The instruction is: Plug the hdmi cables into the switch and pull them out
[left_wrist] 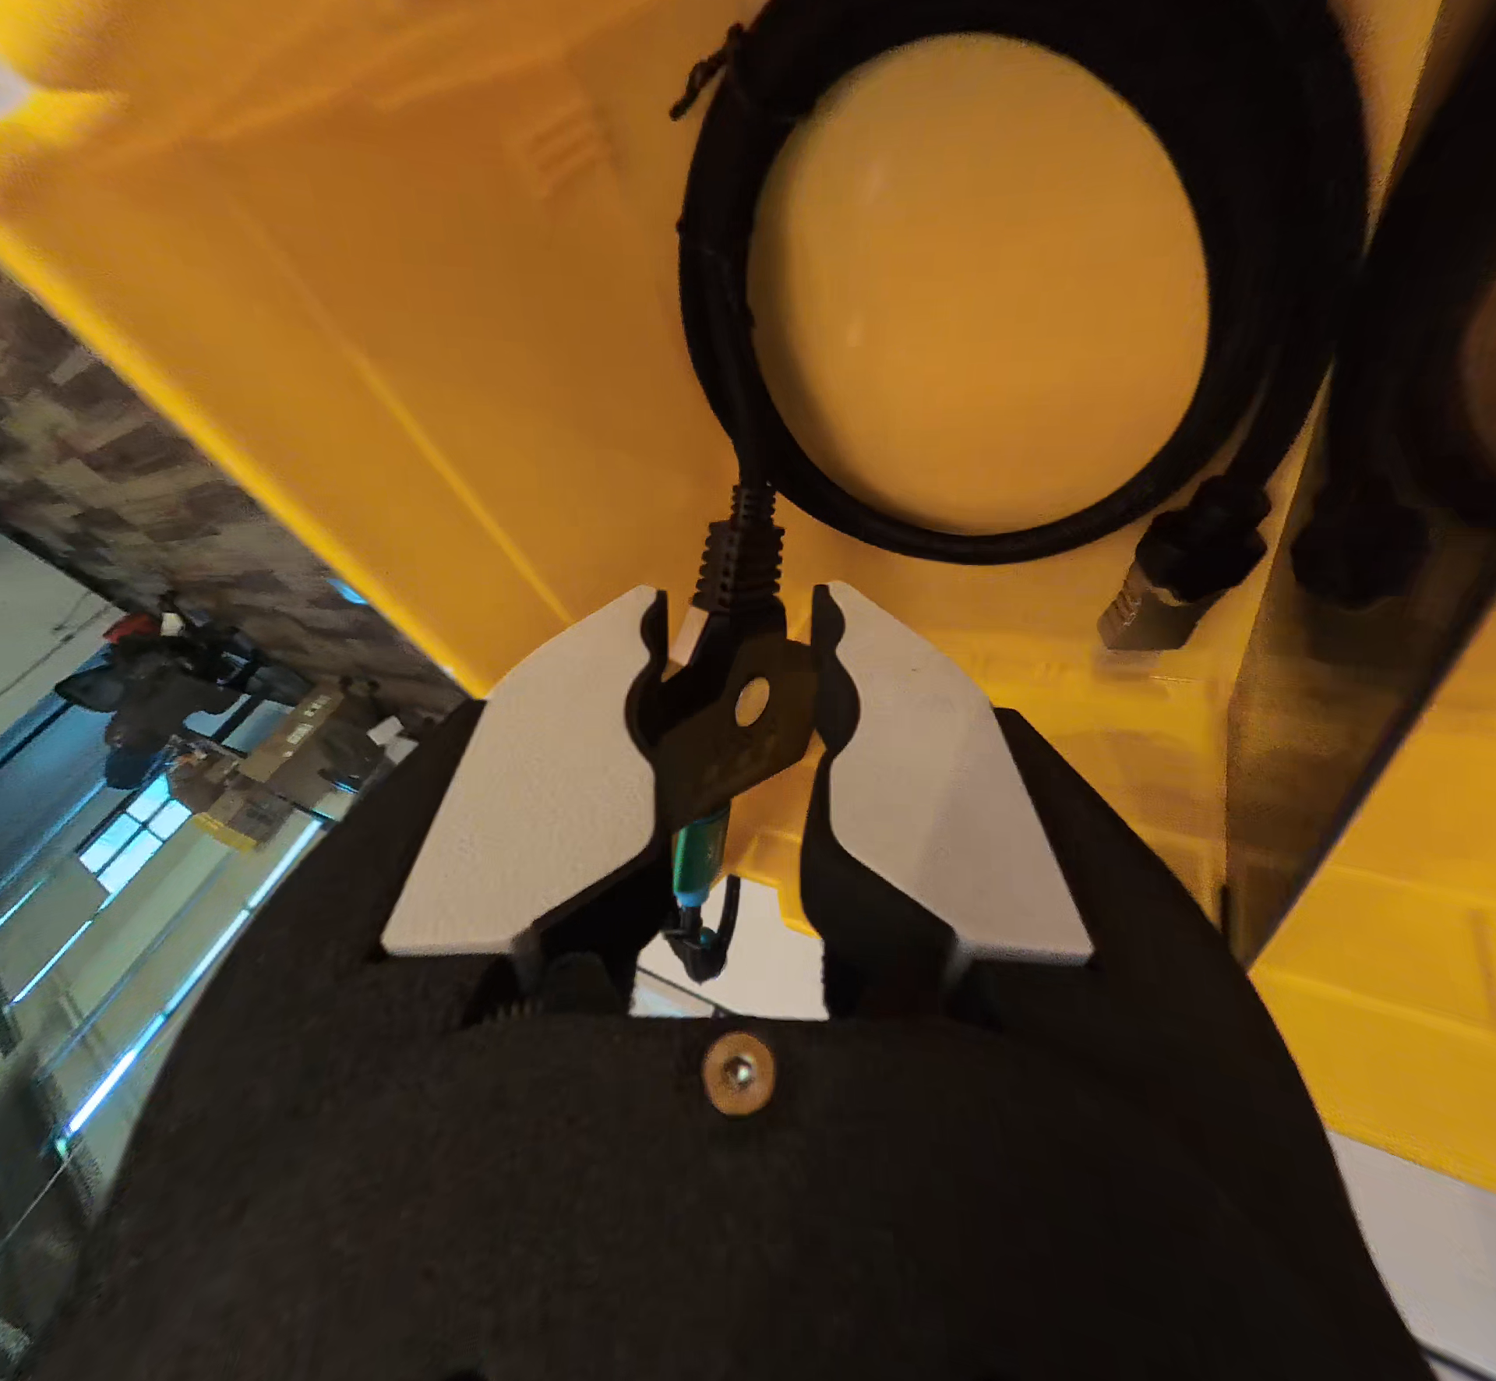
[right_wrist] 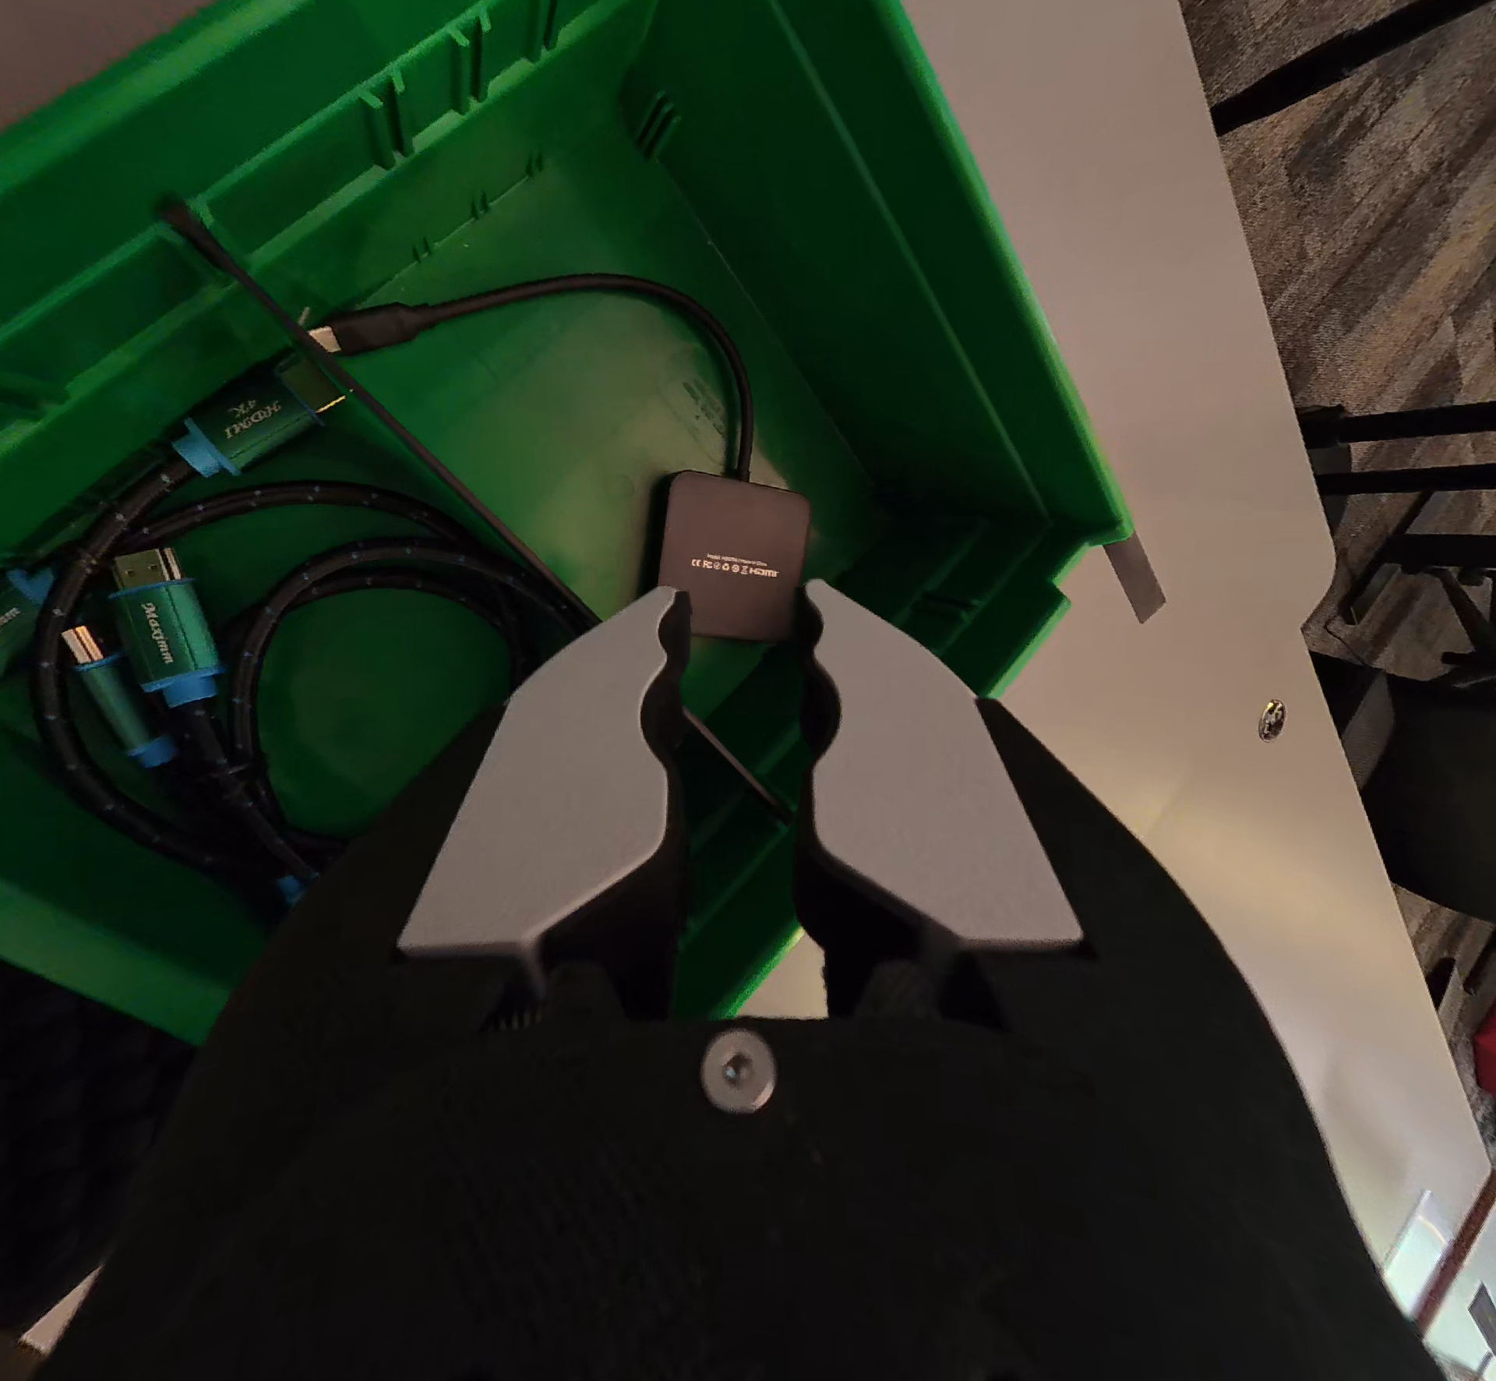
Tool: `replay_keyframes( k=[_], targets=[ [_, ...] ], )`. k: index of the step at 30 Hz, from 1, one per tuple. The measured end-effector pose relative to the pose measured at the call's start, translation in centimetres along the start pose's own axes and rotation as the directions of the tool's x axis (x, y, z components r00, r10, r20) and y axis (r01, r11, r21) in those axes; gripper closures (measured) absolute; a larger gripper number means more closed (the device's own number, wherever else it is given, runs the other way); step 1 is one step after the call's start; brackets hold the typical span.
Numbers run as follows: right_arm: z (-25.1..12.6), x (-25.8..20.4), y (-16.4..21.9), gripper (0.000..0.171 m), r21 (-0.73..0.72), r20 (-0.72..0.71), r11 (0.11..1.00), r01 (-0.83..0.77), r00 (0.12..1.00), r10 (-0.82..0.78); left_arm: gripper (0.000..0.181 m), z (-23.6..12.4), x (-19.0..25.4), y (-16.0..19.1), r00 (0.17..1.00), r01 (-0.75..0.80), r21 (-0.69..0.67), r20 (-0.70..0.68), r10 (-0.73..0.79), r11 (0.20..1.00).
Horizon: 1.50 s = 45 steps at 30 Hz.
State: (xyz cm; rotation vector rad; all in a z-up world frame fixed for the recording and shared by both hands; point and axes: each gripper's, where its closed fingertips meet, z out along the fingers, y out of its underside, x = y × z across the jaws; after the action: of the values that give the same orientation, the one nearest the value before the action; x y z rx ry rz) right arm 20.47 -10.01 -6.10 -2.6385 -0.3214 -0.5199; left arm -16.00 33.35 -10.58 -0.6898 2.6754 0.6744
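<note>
Left gripper (left_wrist: 738, 682) grips a cable plug over a yellow bin (left_wrist: 405, 338); right gripper (right_wrist: 741, 613) closes on the switch (right_wrist: 733, 553).

The left jaws are clamped on the black HDMI plug (left_wrist: 733, 702), its coiled cable (left_wrist: 1263, 306) lying in the bin. The right jaws bracket the near edge of the dark switch in the green bin (right_wrist: 809, 152) near the counter (right_wrist: 1133, 289) edge; whether they pinch it, I cannot tell. Green-ended HDMI cables (right_wrist: 166, 634) lie at the bin's left.

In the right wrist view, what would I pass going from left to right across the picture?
Green-and-blue HDMI plugs → black switch → green bin's right wall → white table → carpet.
</note>
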Motion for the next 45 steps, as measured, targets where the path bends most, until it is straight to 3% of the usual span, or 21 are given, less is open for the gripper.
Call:
replay_keyframes(
  k=[9,18,22,28,33,36,43,45],
  targets=[
    [1.0,-0.4,0.5,0.146,-0.027,0.039,1.000,0.002,0.999,-0.001,0.152,1.6,-0.2,-1.5,0.984,-0.148,-0.073,-0.110,0.139,0.986],
    [2.0,-1.5,0.5,0.146,-0.066,0.078,0.997,0.035,0.996,-0.030,0.151,0.9,1.4,-0.7,0.962,-0.181,-0.147,-0.231,0.144,0.973],
    [1.9,-1.5,0.4,0.146,-0.060,0.083,0.998,0.027,0.996,-0.022,0.165,0.4,1.4,-0.6,0.961,-0.203,-0.136,-0.218,0.170,0.970],
    [2.0,-1.7,0.3,0.146,-0.055,0.089,0.998,0.030,0.996,-0.025,0.155,0.1,0.6,0.4,0.962,-0.261,-0.143,-0.120,0.245,0.955],
    [2.2,-1.8,0.1,0.147,-0.069,0.080,0.997,0.044,0.996,-0.039,0.152,-0.3,0.0,0.4,0.895,-0.443,-0.160,-0.020,0.446,0.882],
    [2.3,-1.8,0.1,0.149,-0.073,0.077,0.996,0.051,0.996,-0.045,0.136,-0.2,0.2,0.7,0.844,-0.525,-0.205,-0.001,0.536,0.826],
    [2.4,-1.9,0.1,0.151,-0.078,0.074,0.996,0.051,0.996,-0.045,0.132,1.3,1.4,1.3,0.850,-0.524,-0.207,-0.064,0.523,0.826],
    [2.5,-1.9,0.1,0.153,-0.080,0.072,0.996,0.049,0.996,-0.043,0.142,1.3,1.1,1.0,0.859,-0.509,-0.189,-0.053,0.509,0.840]
  ],
)
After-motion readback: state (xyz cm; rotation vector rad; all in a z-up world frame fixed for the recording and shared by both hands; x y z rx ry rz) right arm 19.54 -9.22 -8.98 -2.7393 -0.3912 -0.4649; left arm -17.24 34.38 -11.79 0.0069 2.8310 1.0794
